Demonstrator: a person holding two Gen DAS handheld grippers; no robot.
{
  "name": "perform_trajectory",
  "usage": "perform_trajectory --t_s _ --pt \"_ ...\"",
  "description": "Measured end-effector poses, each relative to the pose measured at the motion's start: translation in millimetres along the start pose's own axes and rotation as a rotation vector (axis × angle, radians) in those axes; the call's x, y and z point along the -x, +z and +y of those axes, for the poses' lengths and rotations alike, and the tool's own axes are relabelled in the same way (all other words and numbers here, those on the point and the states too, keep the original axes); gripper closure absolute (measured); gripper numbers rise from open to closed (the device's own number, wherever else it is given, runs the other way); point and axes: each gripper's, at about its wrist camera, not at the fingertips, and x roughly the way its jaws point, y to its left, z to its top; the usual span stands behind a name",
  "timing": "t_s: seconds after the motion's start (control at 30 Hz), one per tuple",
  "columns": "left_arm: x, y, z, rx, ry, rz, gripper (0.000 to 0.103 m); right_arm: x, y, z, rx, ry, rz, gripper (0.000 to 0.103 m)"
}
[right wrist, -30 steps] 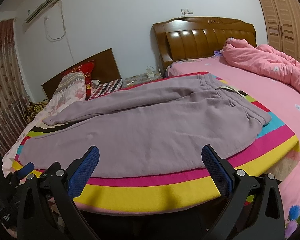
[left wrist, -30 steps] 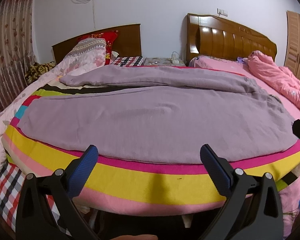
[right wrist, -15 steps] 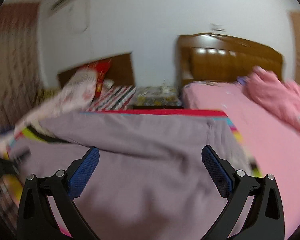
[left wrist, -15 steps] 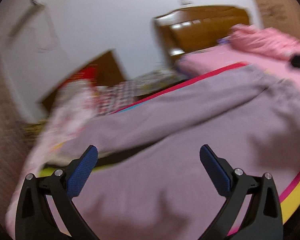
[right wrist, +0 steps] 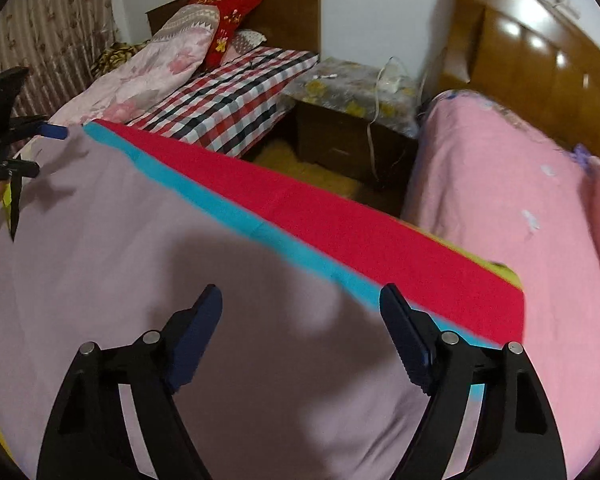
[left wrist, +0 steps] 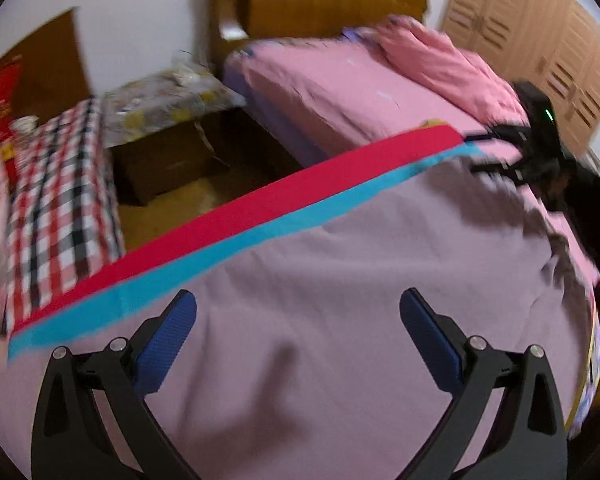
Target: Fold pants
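Pants (left wrist: 340,280), mauve in colour, lie spread flat across the striped blanket (left wrist: 260,208) on the near bed and fill the lower part of both wrist views. Left gripper (left wrist: 298,316) sits above the fabric with its blue-padded fingers (left wrist: 168,340) spread wide apart; nothing lies between them, and contact with the cloth cannot be determined. Right gripper (right wrist: 300,312) likewise sits over the pants (right wrist: 140,260) near their far edge, its fingers (right wrist: 404,336) spread and holding nothing. Beyond the far edge of the pants run the blanket's cyan and red bands (right wrist: 340,220). Right gripper appears in the left view at far right (left wrist: 500,152), over the right end of the pants. Left gripper appears in the right view at far left (right wrist: 32,150). A nightstand (right wrist: 352,120) stands between the two beds.
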Motion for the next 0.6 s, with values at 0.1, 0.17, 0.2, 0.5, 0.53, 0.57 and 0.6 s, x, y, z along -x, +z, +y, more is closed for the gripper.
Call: perform_trajectory --t_s 0.1,0.17,0.2,0.5,0.53,0.57,0.6 --pt "-27 9 6 -0.05 -0.069 0.055 0.002 -21 -4 -10 0.028 0.1 0.103 0.036" --pt "-35 12 10 -0.07 -0.105 0.08 0.002 -22 -10 -13 0.068 0.141 0.119 0.046" --pt "-37 13 13 -0.072 -0.119 0.087 0.002 -19 -12 -13 0.071 0.141 0.112 0.055" --pt "-50 14 39 -0.048 -0.102 0.118 0.002 80 -31 39 0.259 -0.015 -0.138 0.088" --pt "-50 14 39 -0.043 -0.099 0.115 0.002 89 -32 44 0.264 -0.02 -0.152 0.088" --pt "-48 12 37 -0.03 -0.095 0.106 0.004 104 -38 54 0.273 -0.04 -0.177 0.089" --pt "-46 9 36 -0.015 -0.092 0.11 0.01 113 -41 59 0.275 -0.054 -0.188 0.089"
